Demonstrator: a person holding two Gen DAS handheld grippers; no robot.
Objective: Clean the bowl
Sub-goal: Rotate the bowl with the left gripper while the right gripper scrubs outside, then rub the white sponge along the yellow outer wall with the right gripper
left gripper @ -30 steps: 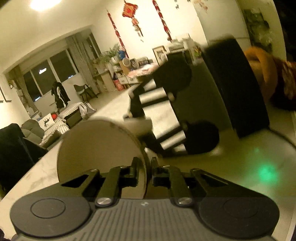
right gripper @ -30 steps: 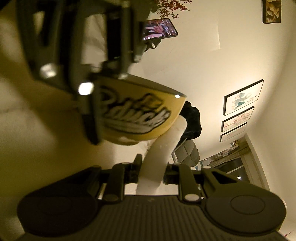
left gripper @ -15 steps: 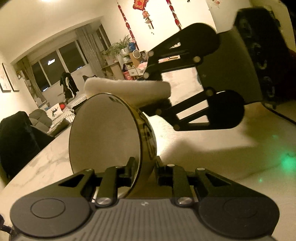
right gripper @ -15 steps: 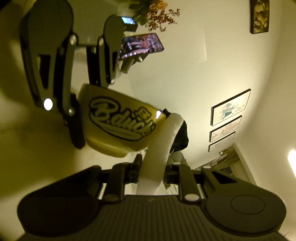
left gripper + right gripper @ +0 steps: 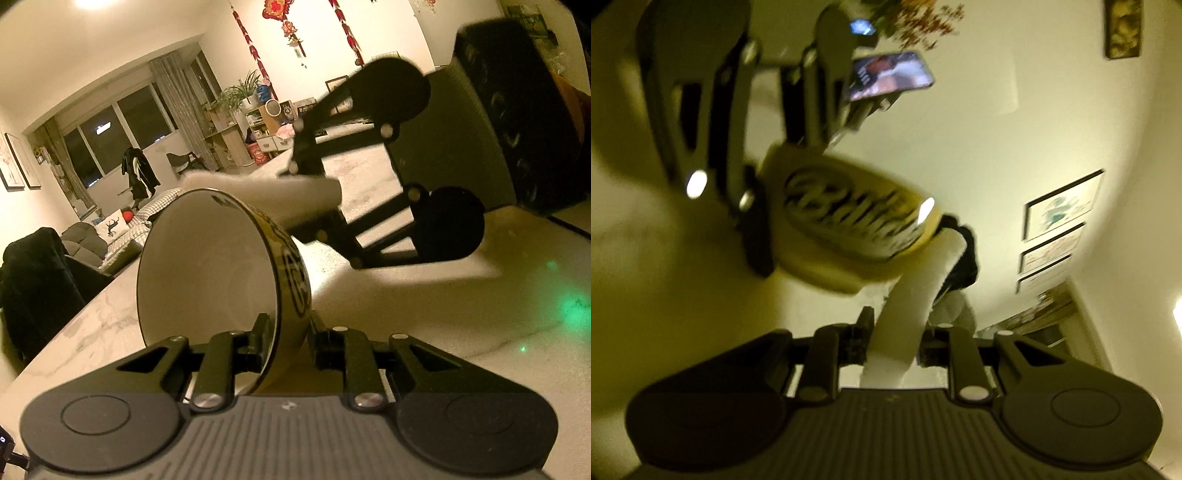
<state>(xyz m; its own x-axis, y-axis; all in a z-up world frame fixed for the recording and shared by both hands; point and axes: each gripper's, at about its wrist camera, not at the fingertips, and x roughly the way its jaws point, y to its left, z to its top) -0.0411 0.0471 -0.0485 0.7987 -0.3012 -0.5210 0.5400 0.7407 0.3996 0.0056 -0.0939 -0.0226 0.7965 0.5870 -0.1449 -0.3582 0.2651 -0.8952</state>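
Note:
A yellow bowl (image 5: 221, 273) with black lettering and a pale inside is tipped on its side above the table. My left gripper (image 5: 288, 332) is shut on its lower rim, one finger inside and one outside. A white sponge (image 5: 266, 192) lies across the bowl's top rim, with my right gripper (image 5: 314, 201) shut on it from the right. In the right wrist view, the sponge (image 5: 916, 288) runs from my right gripper (image 5: 895, 326) up to the edge of the blurred bowl (image 5: 846, 218). There my left gripper (image 5: 775, 173) clamps the bowl's far side.
A pale marble table (image 5: 443, 314) lies under both grippers, its edge at the left near a dark chair (image 5: 37, 273). A phone on a stand (image 5: 890, 75) is behind the bowl. An orange sleeve (image 5: 576, 110) shows at the far right.
The right gripper, blurred beside the bowl's outer wall a second ago, has swung round, and the sponge now lies over the bowl's top rim. The left gripper still holds the bowl.

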